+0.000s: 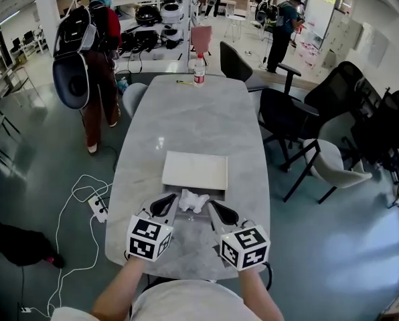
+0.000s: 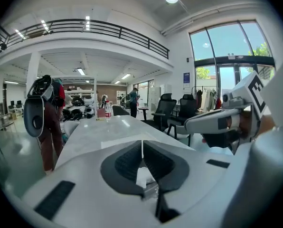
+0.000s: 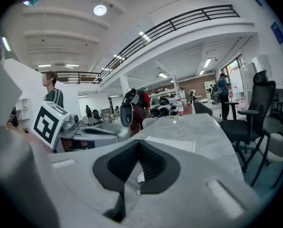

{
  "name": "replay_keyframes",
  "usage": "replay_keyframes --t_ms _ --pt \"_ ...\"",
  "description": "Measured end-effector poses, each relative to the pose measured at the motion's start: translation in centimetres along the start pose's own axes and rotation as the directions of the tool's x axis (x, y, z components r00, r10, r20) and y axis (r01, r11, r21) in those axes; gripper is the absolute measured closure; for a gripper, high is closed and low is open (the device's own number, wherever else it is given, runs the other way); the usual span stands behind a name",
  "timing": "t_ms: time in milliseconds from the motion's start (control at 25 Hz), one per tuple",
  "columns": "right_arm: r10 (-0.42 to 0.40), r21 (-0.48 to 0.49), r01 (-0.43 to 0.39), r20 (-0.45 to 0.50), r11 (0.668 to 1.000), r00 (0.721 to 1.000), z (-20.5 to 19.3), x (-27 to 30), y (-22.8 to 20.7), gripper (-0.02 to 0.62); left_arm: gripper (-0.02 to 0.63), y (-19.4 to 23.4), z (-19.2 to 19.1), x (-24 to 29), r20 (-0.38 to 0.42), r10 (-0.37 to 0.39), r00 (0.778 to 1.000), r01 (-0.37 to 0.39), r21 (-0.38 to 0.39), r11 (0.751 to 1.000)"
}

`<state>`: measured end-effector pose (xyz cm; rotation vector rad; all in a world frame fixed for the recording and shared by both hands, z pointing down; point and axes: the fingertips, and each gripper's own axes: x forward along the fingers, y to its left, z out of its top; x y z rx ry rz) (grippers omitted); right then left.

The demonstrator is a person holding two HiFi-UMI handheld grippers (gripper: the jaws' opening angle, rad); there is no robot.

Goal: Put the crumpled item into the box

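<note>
Crumpled paper (image 1: 193, 200) sits on the table (image 1: 186, 119) just in front of the box (image 1: 194, 170), btw my left gripper (image 1: 167, 204) and right gripper (image 1: 219, 212). Both are clenched w/ nothing caught, prob flanking it so either can grab.

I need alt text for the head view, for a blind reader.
The left gripper and right gripper flank a crumpled item on a grey table, just before a flat white box. A bottle stands at the table's far end, and a person with a backpack stands beside it.
</note>
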<state>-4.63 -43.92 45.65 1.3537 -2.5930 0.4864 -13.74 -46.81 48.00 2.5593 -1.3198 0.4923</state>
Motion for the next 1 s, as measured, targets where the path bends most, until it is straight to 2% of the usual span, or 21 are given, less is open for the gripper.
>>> replay_keyframes --t_ms 320,1000 --pt "-0.017 -0.004 0.017 0.007 1.000 1.000 0.1 0.4 -0.1 0.591 0.591 0.6 -0.3 -0.2 0.010 0.007 1.000 -0.007 -0.020 1.000" --pt "-0.012 0.002 0.012 -0.003 1.000 1.000 -0.2 0.1 0.3 0.591 0.591 -0.8 -0.6 0.2 -0.013 -0.019 1.000 0.019 -0.002 1.000"
